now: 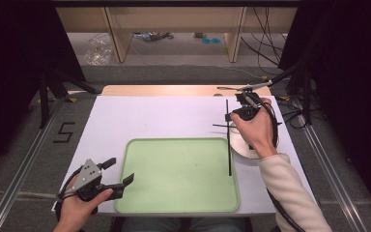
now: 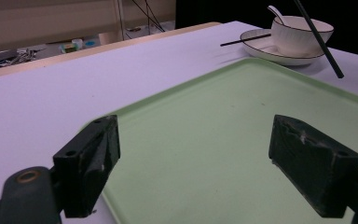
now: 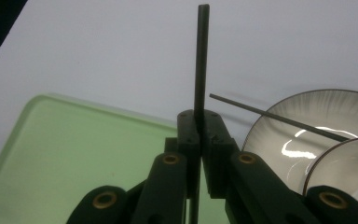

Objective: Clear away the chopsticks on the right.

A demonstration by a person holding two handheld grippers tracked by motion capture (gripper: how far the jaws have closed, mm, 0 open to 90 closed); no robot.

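Chopstick: clamped between the shut jaws of the right gripper, held above the worktop beside the plate.
Second chopstick: laid across the plate rim.
Left gripper: jaws spread, nothing held, over the green tray.

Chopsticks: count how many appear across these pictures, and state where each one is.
2. One chopstick is clamped in the right gripper, above the green tray's right edge. The other chopstick lies across the plate beside the bowl.
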